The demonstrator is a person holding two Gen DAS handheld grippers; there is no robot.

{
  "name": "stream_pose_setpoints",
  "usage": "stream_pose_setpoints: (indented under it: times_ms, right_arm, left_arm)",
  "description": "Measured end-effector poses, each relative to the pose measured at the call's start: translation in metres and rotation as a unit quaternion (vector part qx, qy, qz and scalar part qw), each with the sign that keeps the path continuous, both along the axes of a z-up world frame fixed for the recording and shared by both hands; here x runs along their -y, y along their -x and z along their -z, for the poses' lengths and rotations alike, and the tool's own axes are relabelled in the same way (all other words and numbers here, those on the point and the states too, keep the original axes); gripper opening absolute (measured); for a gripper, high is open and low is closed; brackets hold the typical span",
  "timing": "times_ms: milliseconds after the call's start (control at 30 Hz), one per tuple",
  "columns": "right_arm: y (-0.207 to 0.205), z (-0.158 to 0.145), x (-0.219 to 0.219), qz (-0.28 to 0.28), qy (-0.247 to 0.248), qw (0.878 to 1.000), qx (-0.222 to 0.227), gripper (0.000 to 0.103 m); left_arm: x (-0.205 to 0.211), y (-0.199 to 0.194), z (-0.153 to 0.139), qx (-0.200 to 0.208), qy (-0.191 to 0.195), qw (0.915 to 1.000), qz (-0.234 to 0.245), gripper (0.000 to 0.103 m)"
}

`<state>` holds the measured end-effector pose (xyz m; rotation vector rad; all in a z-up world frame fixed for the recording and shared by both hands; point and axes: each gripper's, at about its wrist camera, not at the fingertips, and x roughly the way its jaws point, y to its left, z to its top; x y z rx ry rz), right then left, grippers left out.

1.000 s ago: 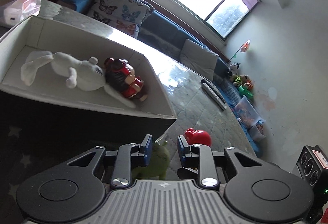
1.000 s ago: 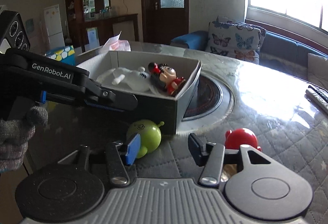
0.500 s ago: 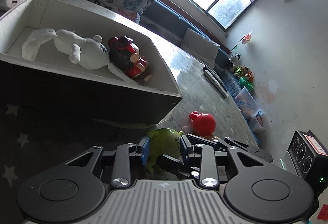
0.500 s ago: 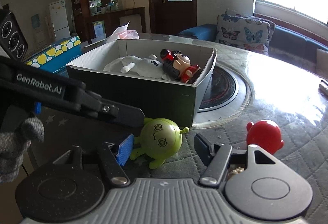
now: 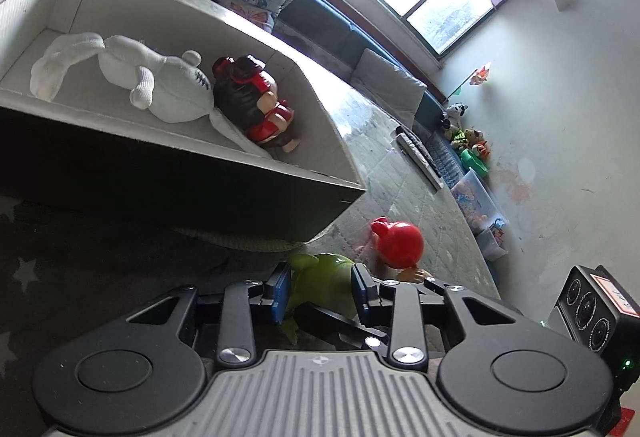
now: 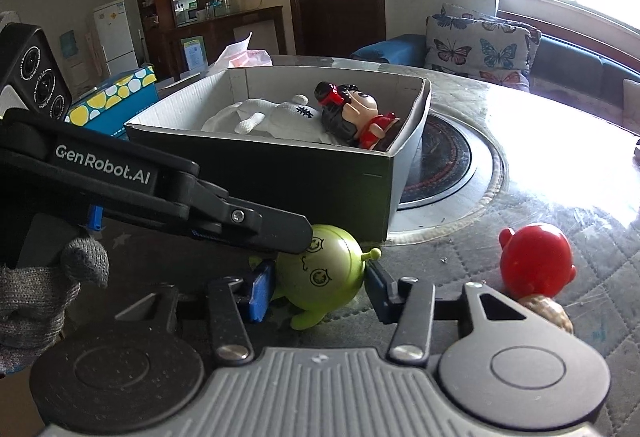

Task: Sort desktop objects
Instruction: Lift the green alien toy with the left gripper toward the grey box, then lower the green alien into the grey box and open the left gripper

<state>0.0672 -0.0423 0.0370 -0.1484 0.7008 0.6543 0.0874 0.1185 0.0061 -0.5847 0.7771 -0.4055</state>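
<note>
Right wrist view: we see the right claw down around the green alien toy, its jaws just having been closing with the toy between them, pads close at either side but contact unclear. Our left claw, whose jaws have just been opening, sits half open right beside the same toy, not gripping, so we judge a handover to the right for the lift into the box just beyond, where the white plush and doll lie. Red toy waits on the desk, right of the claw.
</note>
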Motion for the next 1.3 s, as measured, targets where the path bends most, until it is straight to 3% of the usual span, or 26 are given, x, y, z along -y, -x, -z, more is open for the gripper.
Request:
stream_pose_setpoints:
  times_ms: [300,500,633,900,1300]
  right_arm:
    - [0.009,-0.052,-0.009,-0.018,-0.006,0.998,0.067,0.049]
    - [-0.02,-0.079,-0.032,-0.022,0.0,0.995,0.097,0.049]
    - [-0.052,-0.082,-0.046,-0.025,0.004,0.997,0.079,0.049]
    - [-0.093,-0.057,-0.064,-0.028,0.034,0.999,0.022,0.049]
    - [-0.117,-0.031,-0.089,-0.035,0.12,0.992,0.001,0.049]
  left_arm:
    - [-0.004,0.014,-0.05,0.071,-0.002,0.9975,-0.001,0.035]
    - [-0.024,-0.013,-0.073,0.093,0.001,0.9955,-0.018,0.035]
    - [-0.039,-0.042,-0.07,0.074,0.017,0.9967,-0.028,0.034]
    - [-0.056,-0.083,-0.035,0.011,0.034,0.999,-0.026,0.034]
    - [-0.06,-0.102,-0.013,-0.044,0.025,0.9981,-0.034,0.034]
